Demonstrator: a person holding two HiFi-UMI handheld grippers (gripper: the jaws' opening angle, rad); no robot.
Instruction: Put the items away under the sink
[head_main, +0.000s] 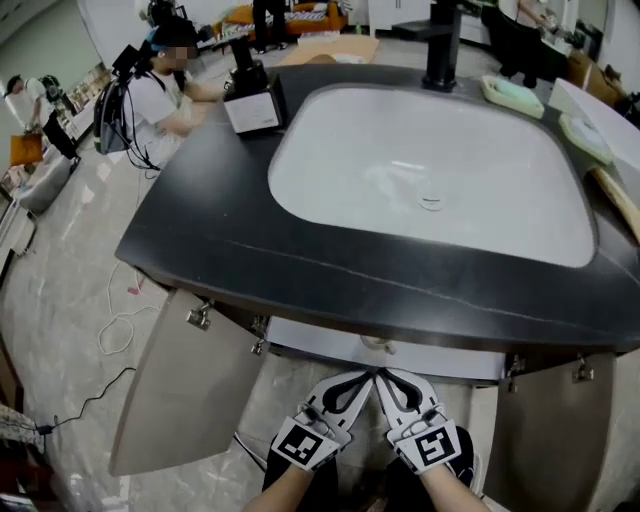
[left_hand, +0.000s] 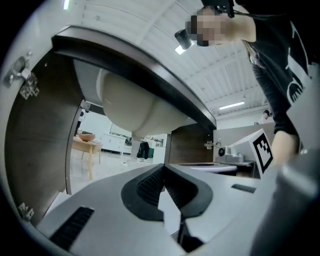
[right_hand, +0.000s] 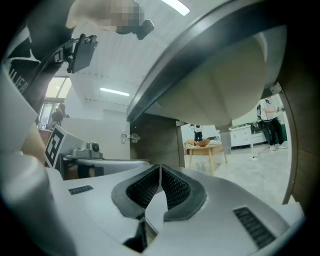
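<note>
Currently both jaw sets are clenched on nothing: the left gripper (left_hand: 163, 167) and the right gripper (right_hand: 160, 167) each show their ribbed pads meeting at the tips with no object between them. In the head view they sit side by side, tips nearly touching, low in front of the open sink cabinet, between the left cabinet door (head_main: 170, 390) and the right cabinet door (head_main: 555, 440), both swung outward. I judge the items to be stored as those on the dark countertop (head_main: 200, 200), above and beyond both grippers. A pale green dish (head_main: 512, 95), a second pale green dish (head_main: 585, 135) and a wooden handle (head_main: 620, 205) lie along the right side of the white basin (head_main: 400, 140). The handle's long axis runs diagonally toward the near right corner, and its far end is cut off by the frame edge. A black pump dispenser (head_main: 250, 95) stands at the far left of the basin. The right gripper is nearer the right-hand cluster; the left gripper is nearer the dispenser. I judge that any pickup calls for raising a gripper over the counter edge and parting its jaws first.
</note>
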